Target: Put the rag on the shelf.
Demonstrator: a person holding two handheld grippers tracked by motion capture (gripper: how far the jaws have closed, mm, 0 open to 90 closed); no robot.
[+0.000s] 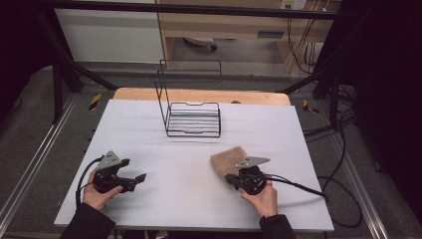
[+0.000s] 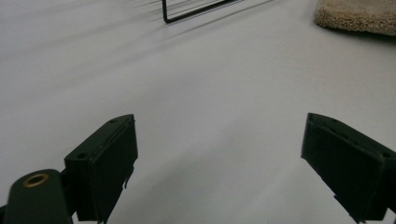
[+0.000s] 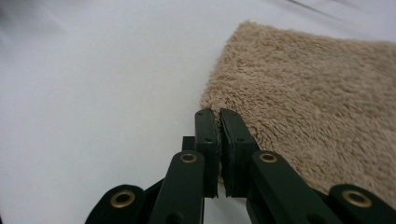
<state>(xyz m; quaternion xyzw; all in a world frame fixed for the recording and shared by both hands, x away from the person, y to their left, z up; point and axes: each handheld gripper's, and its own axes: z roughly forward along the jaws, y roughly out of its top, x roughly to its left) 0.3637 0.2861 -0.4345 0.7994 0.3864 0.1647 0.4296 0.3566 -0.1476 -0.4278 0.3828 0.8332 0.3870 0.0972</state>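
The left gripper [image 1: 141, 178] rests on the white table [image 1: 199, 199] with its jaws wide apart and empty. The right gripper [image 3: 218, 113] has its jaws pressed together at the near edge of the tan cloth [image 3: 317, 102]; whether they pinch it I cannot tell. The cloth lies flat in front of the wire rack [image 1: 193, 119].

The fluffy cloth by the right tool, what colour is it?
Tan fluffy cloth: plain beige, no pattern; clearest in the right gripper view.

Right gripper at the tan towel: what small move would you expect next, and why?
Probably a short lift of the towel's near corner. The right gripper has its jaws closed together at the edge of the tan towel, though whether cloth is pinched between them cannot be told. The towel lies flat on the white table, and the left gripper waits open over bare table.
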